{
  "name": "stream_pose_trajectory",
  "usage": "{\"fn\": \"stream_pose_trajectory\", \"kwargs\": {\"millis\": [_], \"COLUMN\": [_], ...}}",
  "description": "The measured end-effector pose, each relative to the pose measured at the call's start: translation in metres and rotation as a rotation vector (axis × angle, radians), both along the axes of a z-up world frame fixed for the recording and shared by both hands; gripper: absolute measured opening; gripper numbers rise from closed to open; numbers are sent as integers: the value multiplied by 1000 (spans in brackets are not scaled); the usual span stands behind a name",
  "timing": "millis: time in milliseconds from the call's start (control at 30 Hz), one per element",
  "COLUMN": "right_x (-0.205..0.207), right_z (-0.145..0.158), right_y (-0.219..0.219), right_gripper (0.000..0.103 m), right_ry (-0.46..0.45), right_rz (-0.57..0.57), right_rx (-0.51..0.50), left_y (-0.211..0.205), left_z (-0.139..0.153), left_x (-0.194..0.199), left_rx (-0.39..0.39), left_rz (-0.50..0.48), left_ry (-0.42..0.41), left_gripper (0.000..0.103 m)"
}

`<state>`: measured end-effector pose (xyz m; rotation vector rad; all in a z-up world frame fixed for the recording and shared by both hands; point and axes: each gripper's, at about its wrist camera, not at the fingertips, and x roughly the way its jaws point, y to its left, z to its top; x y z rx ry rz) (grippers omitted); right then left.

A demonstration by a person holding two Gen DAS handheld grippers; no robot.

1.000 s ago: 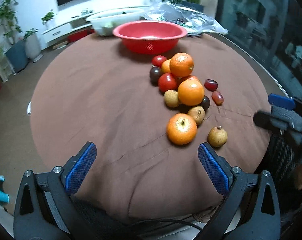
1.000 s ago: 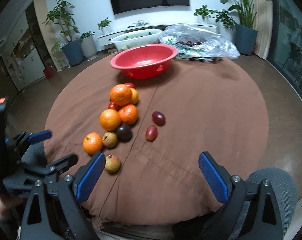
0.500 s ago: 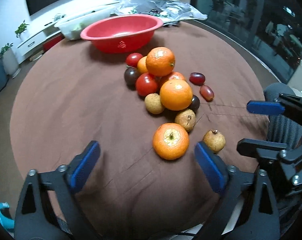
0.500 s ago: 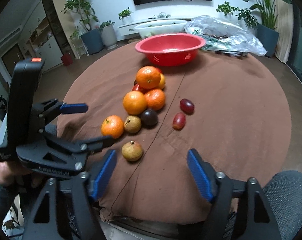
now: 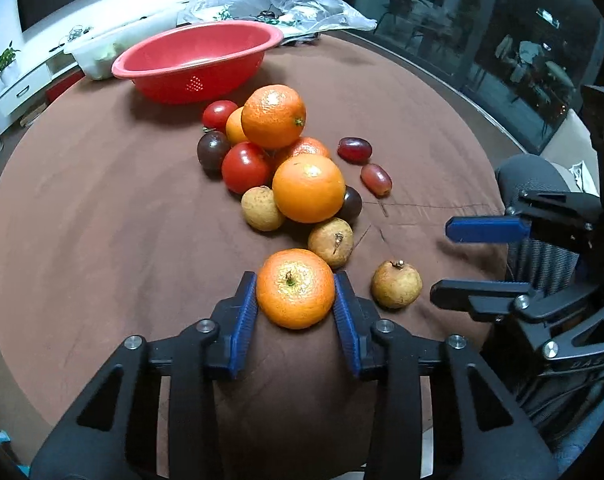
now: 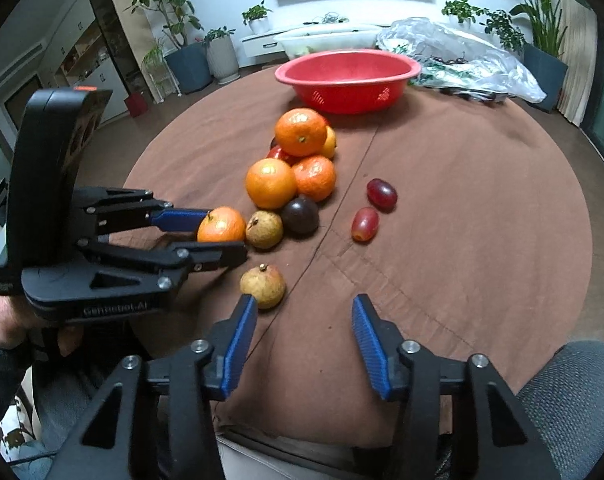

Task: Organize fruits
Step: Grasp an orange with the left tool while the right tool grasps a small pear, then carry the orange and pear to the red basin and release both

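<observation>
A heap of oranges, tomatoes, dark plums and brownish pears lies on the brown round table [image 5: 82, 208], short of a red bowl [image 5: 190, 84]. The nearest orange [image 5: 296, 296] sits on the cloth between the blue pads of my left gripper [image 5: 295, 282], whose jaws are closing, both pads touching it. In the right wrist view the same orange [image 6: 221, 225] shows between the left gripper's fingers [image 6: 182, 216]. My right gripper [image 6: 303, 302] hovers over bare cloth, jaws closing with nothing between them. A lone pear [image 6: 263, 286] lies just ahead of its left pad.
Two red grapes [image 6: 371, 206] lie right of the heap. Behind the red bowl [image 6: 341, 96] are a white tub [image 6: 321, 38] and a clear plastic bag [image 6: 461, 56]. A grey chair seat [image 6: 573, 400] is at the table's near edge. A hand [image 6: 6, 320] holds the left gripper.
The left gripper came down and forward to the nearest orange and its wide jaws narrowed onto it. The right gripper's jaws narrowed too, and it sank toward the lone pear.
</observation>
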<state>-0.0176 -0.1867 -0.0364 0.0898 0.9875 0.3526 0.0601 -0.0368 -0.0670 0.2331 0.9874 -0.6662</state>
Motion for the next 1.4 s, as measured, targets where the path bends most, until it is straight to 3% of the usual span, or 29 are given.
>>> {"fn": "stream_pose_trajectory", "kwargs": {"millis": [367,633,833,1133,1400], "right_x": [10,14,17,25,38], "right_z": [-6,-11,-11,-1,11], "right_y": [23,33,32,0,-20], "right_gripper": [39,30,30,30,30], "right_ry": [15,5,0,2,-18], "right_rz": [87,104,110,39,4], "right_rx": [-2,-44,-43,47,74], "left_y": [38,40,36,44,50], "left_z": [14,13,13,18,35], "left_x": [-13,-23,-24,-14,7], "left_rx": [-69,-65,-77,-101,-118], "left_rz": [109,116,119,149,178], "left_ry": [-1,1,0,3,-30], "left_gripper": [35,35,35,35,35]}}
